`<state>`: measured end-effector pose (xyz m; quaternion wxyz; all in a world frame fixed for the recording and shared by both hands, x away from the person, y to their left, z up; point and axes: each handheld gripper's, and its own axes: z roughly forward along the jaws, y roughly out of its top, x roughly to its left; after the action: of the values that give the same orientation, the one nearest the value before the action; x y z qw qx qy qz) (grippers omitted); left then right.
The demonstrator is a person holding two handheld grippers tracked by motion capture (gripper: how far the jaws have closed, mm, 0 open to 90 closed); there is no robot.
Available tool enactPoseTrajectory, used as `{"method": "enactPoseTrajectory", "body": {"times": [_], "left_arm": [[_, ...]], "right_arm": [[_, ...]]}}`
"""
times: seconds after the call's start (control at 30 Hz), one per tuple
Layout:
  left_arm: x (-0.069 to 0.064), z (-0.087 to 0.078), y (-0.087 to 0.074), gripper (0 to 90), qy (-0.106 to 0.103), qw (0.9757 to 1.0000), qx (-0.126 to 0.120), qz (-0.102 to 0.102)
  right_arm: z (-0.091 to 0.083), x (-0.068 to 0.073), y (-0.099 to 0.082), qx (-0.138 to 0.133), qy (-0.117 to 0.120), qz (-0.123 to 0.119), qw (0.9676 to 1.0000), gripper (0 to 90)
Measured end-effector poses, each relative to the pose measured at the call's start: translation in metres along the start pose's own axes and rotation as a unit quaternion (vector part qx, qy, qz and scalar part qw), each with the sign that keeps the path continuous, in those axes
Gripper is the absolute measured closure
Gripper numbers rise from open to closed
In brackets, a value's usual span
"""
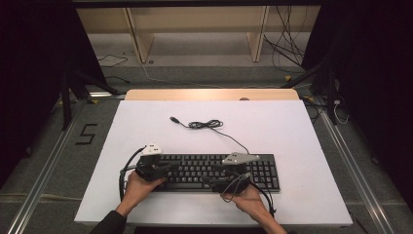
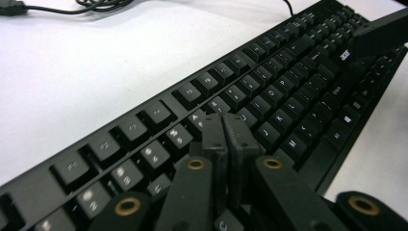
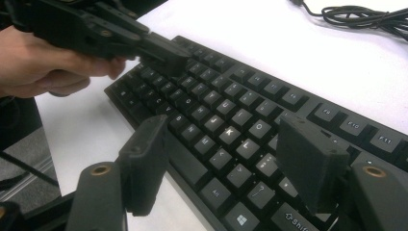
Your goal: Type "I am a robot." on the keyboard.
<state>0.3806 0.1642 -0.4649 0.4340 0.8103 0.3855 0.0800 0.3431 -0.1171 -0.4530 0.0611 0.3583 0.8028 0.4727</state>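
The left tool (image 2: pixel 223 139) is hovering over the left half of the keyboard (image 1: pixel 214 170), its two black jaws pressed flat together with nothing between them, forming a single blunt tip that is pointing down at the keys just below the number row. The right tool (image 3: pixel 226 163) is hanging over the right part of the letter block, its jaws standing wide apart and gripping nothing, the keys showing plainly in the gap. In the right gripper view the left tool (image 3: pixel 159 50) is reaching in above the far keys from the person's hand (image 3: pixel 43 57).

The keyboard itself is lying flat near the front edge of the white desk (image 1: pixel 292 122), its long side running across. Its cable (image 1: pixel 207 125) is trailing from the back edge of the keyboard and lying in a loose coil beyond it, the plug end resting farther back still.

The work in hand looks like pressing keys with the closed left tip. To do it well, the tip should be coming down squarely on one keycap, not straddling two, with a light, vertical push. The right tool would do best staying clear of the keys, or steadying the keyboard's front edge so that it is not sliding.
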Motion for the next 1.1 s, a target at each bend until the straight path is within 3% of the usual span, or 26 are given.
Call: {"method": "enactPoseTrajectory", "body": {"times": [0.23,0.63,0.77,0.93,1.1], "left_arm": [[0.000,0.015,0.003,88.9,0.006,0.9998,0.020,0.003],[0.003,0.021,0.000,89.0,0.011,0.9990,0.044,0.006],[0.005,0.022,-0.001,89.1,0.001,0.9992,0.040,-0.005],[0.003,0.020,-0.001,88.9,0.004,0.9991,0.041,0.000],[0.002,0.013,0.001,82.0,0.003,0.9998,0.019,-0.004]], "right_arm": [[-0.003,0.001,-0.001,-0.003,0.000,-0.002,1.0000,36.0],[-0.003,0.002,-0.001,-0.001,0.002,-0.004,1.0000,35.6],[-0.003,0.002,-0.001,0.001,0.001,-0.003,1.0000,35.6],[-0.003,0.002,-0.001,-0.003,0.000,-0.004,1.0000,35.6],[-0.003,0.001,-0.001,-0.003,-0.001,-0.001,1.0000,35.7]]}}
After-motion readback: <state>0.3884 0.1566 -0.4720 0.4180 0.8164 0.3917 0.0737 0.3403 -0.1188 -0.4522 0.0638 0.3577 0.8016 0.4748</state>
